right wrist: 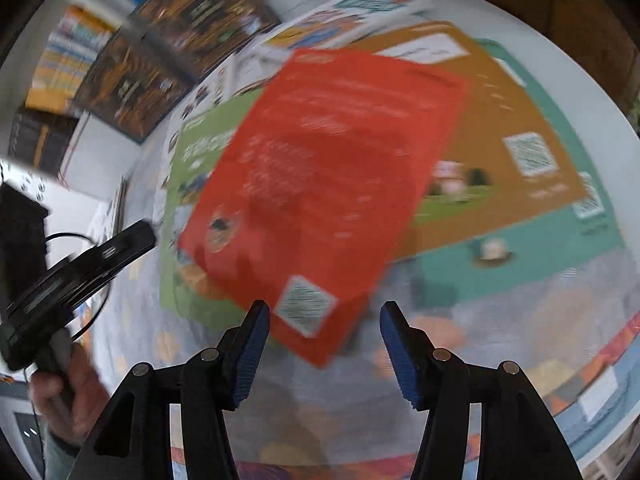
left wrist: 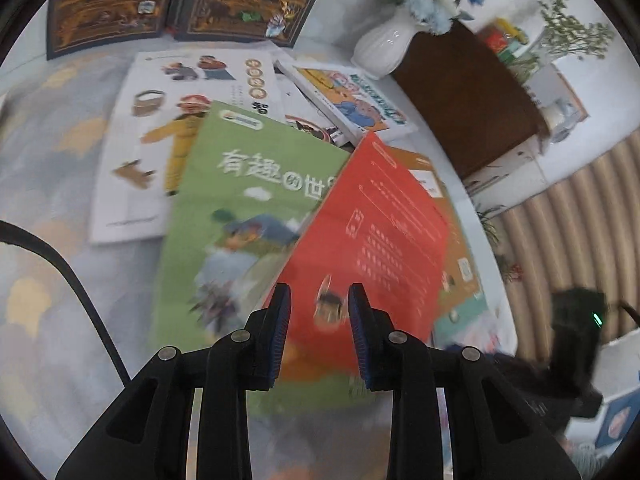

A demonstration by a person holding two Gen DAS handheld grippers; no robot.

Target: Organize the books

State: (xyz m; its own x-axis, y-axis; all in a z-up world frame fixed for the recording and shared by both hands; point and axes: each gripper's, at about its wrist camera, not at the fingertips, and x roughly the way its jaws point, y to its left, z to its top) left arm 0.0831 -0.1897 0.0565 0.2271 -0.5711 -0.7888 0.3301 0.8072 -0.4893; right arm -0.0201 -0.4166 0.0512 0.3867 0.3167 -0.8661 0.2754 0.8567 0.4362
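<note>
Several picture books lie overlapping on a round table with a pale patterned cloth [left wrist: 48, 160]. A red book [left wrist: 372, 232] [right wrist: 320, 168] lies on top, across a green book [left wrist: 240, 208] [right wrist: 200, 136] and an orange-brown book [right wrist: 480, 120]. A teal book [right wrist: 540, 248] lies under those. My left gripper [left wrist: 319, 292] hovers over the red book's near end, open, with nothing between its pads. My right gripper [right wrist: 325, 308] hangs open above the red book's near corner, its pads apart from it. Both views are blurred by motion.
A white book with a yellow-clad figure [left wrist: 132, 152] and a white book with blue animals [left wrist: 352, 100] lie farther back. Two dark books [left wrist: 160, 0] stand behind them. A white vase of flowers [left wrist: 384, 44] and a brown cabinet [left wrist: 464, 92] are at the back right. A hand [right wrist: 68, 384] holds the left gripper.
</note>
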